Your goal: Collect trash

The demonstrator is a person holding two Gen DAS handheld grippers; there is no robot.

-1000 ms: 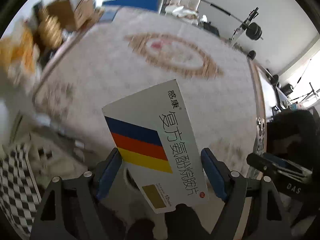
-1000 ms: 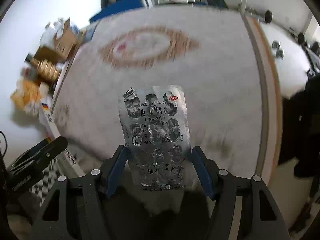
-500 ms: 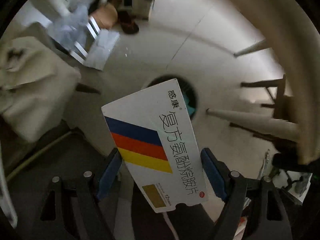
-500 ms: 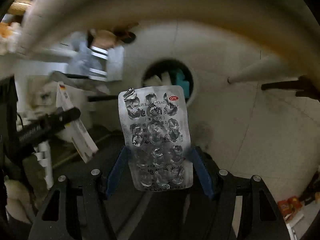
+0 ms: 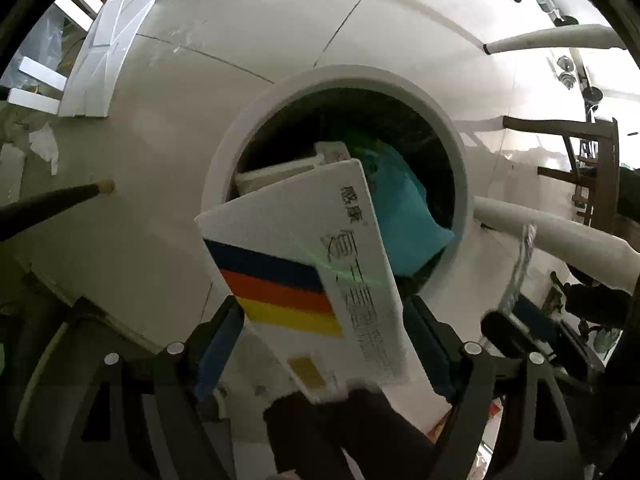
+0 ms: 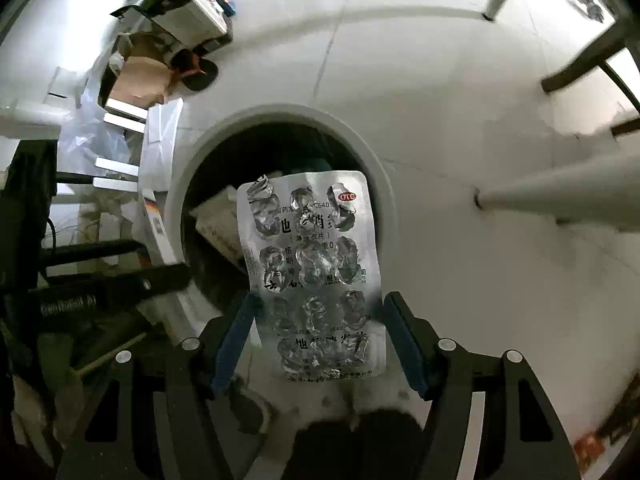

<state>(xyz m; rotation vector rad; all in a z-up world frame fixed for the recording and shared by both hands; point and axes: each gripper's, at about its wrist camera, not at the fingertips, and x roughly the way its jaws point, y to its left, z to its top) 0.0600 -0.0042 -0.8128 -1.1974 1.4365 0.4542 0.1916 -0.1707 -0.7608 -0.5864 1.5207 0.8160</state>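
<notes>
I see both fisheye views bending hard at the edges, with black vignette corners. Daylight glares off the pale floor (image 5: 280, 40), brightest at upper right. The bin (image 6: 380, 184) interior stays dark. The medicine box (image 5: 304, 264) print smears with motion blur; the blister pack (image 6: 312, 264) glints.

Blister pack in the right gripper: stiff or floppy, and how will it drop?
The blister pack is probably light and semi-stiff: it stands straight out of the right gripper without drooping. Its crushed foil pockets suggest it is empty and dents easily. Released over the bin, it may flutter rather than fall straight.
</notes>
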